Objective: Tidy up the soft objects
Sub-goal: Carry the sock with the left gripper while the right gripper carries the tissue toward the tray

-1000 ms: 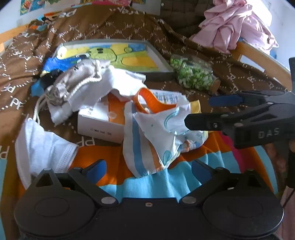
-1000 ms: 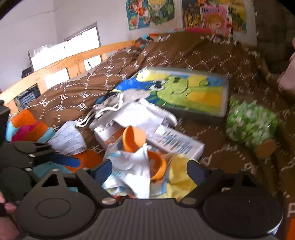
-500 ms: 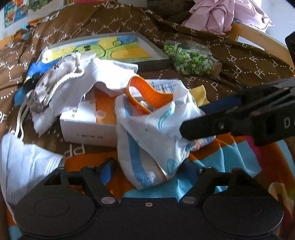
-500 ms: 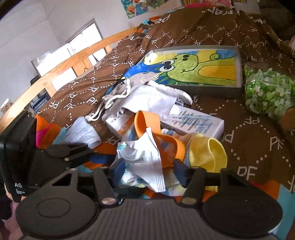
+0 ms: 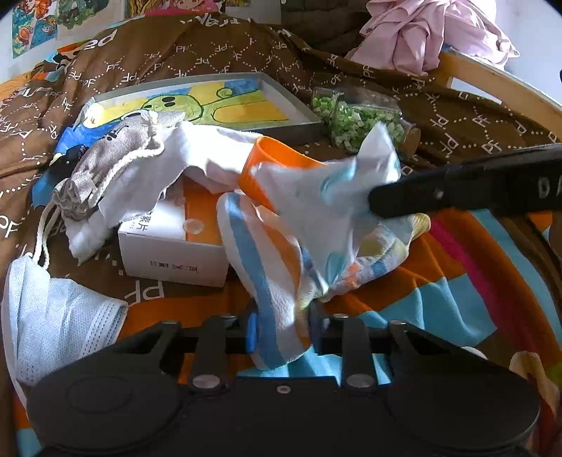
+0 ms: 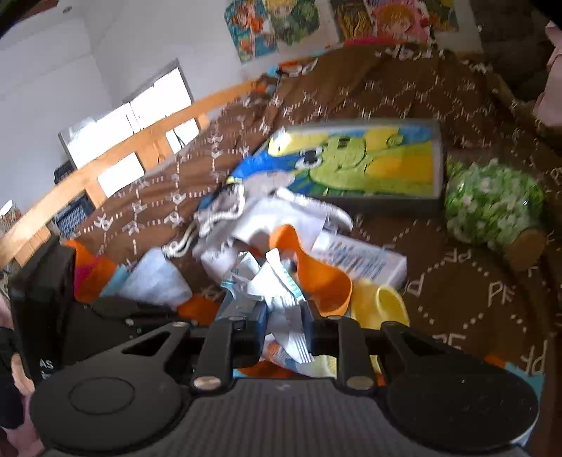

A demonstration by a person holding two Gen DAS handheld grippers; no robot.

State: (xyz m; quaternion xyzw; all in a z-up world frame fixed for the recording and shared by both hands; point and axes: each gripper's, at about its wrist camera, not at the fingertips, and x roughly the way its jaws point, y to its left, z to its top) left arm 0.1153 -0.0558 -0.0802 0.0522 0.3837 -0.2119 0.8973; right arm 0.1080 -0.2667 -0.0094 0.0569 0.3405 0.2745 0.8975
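Both claws are closing on the same piece of cloth: the left claw [image 5: 281, 328] has the near striped end of the small striped garment [image 5: 270, 260] between its blue pads, and the right claw [image 6: 282, 325] pinches the crumpled white-and-blue far corner of it — seen from the left wrist, that corner is pulled up and out to the right. So the work looks to be at its very start: one soft thing is being taken up, nothing appears sorted or folded yet. Around the garment the heap on the bed is still a jumble — an orange cup [image 5: 277, 168] under the cloth, a white box [image 5: 172, 253] just left, a white cloth [image 5: 196, 154] and a grey drawstring bag [image 5: 105, 158] beyond that, a face mask [image 5: 59, 316] at near left, a yellow sock [image 6: 383, 302] by the right claw. Farther off lie a framed picture [image 5: 217, 105] and a jar of green bits [image 5: 354, 119]; a pink garment [image 5: 421, 31] sits at the far right.
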